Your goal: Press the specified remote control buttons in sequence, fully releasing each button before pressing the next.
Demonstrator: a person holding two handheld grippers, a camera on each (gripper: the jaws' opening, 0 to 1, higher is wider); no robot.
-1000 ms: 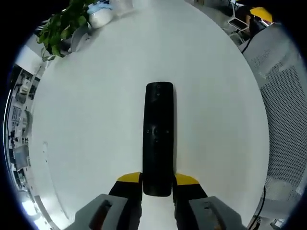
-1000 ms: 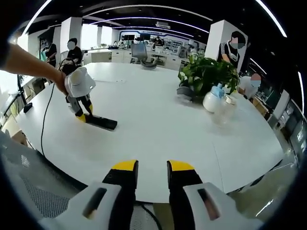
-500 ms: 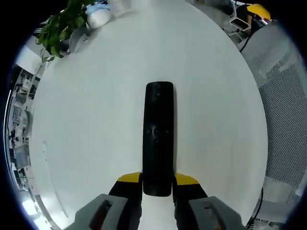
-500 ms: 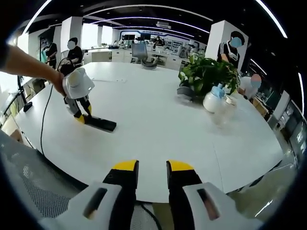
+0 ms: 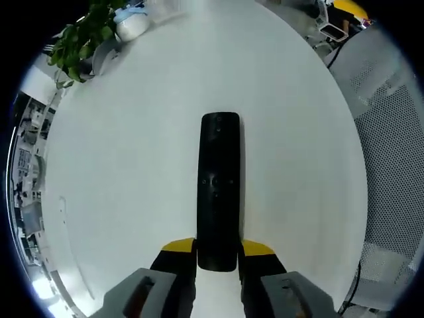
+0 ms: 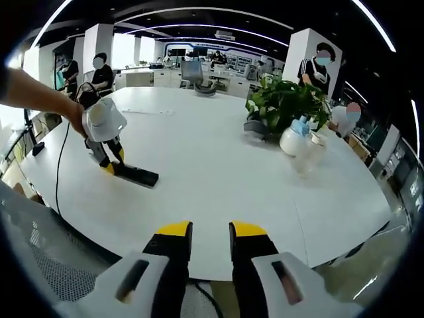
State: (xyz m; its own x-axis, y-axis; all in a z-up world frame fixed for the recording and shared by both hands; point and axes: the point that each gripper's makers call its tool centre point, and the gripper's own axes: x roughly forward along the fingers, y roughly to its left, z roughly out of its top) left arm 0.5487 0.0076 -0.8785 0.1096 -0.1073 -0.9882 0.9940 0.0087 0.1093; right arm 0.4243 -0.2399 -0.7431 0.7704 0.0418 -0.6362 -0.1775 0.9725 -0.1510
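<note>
A long black remote control [image 5: 218,192] lies flat on the white round table [image 5: 119,165], pointing away from me. My left gripper [image 5: 217,248] is shut on its near end, one yellow-tipped jaw on each side. In the right gripper view the same remote [image 6: 136,175] sits at the table's left part, with the left gripper [image 6: 106,165] tilted over its end and a person's arm [image 6: 33,89] holding it. My right gripper [image 6: 211,232] hovers at the table's near edge, far from the remote, jaws a little apart with nothing between them.
A green potted plant [image 6: 285,99], a white jug [image 6: 293,139] and a clear glass [image 6: 311,154] stand at the table's right back. A cable [image 6: 61,165] hangs off the left edge. Mesh chairs [image 5: 391,165] flank the table. People stand in the background.
In the right gripper view the left gripper and the remote have slid slightly to the left. The right gripper holds its place and gap.
</note>
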